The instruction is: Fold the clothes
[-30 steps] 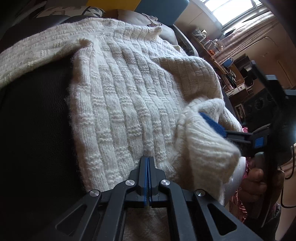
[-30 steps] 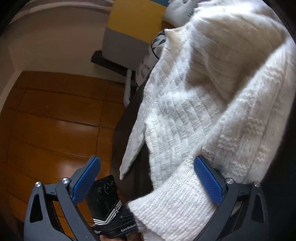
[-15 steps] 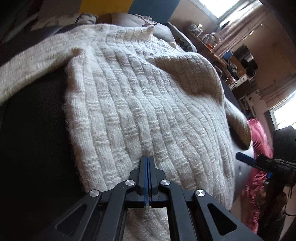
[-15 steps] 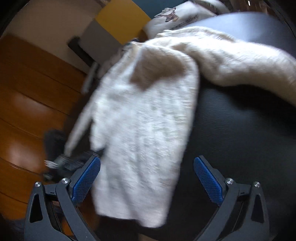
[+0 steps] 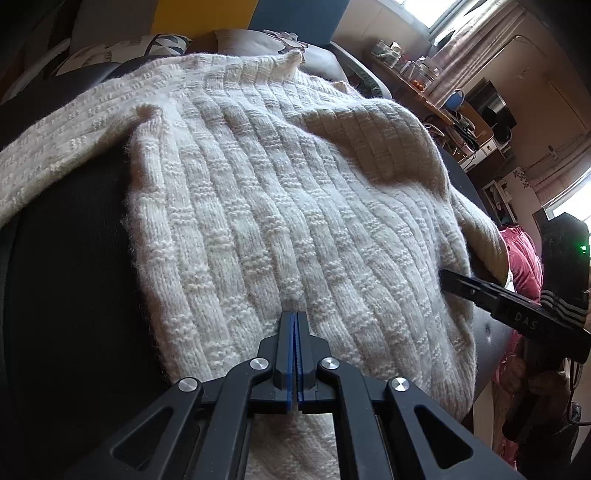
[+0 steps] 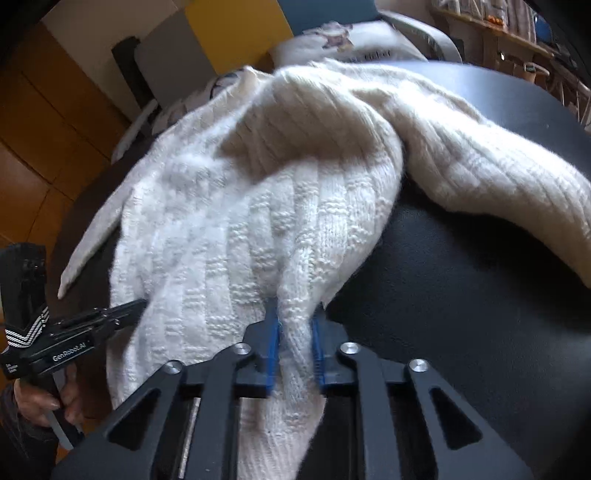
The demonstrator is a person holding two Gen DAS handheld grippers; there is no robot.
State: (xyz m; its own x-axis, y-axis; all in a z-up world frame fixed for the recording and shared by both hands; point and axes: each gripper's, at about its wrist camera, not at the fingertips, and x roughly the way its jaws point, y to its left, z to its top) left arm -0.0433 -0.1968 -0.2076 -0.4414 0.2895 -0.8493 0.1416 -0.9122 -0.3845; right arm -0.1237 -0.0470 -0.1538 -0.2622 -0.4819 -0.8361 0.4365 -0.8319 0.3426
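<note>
A cream ribbed knit sweater point(image 5: 280, 206) lies spread over a black leather seat point(image 5: 66, 280). It also shows in the right wrist view point(image 6: 236, 236), with one sleeve point(image 6: 491, 173) trailing off to the right. My left gripper point(image 5: 294, 321) is shut on the sweater's near hem. My right gripper point(image 6: 295, 332) is shut on the hem at the sweater's right corner, with a bunch of knit between its blue pads. The right gripper shows in the left wrist view point(image 5: 447, 278) at the sweater's right edge, and the left gripper shows in the right wrist view point(image 6: 136, 306) at the left edge.
The black leather seat point(image 6: 461, 314) carries the sweater. Patterned cushions point(image 5: 122, 51) and a yellow and blue backrest point(image 5: 207, 14) stand behind it. A wooden floor point(image 6: 40, 122) lies to one side. A pink cloth point(image 5: 524, 258) and a cluttered desk point(image 5: 443, 103) are to the right.
My right gripper let the folded sleeve drop onto the sweater, swung down to the near hem and closed on it. My left gripper stayed shut on the hem.
</note>
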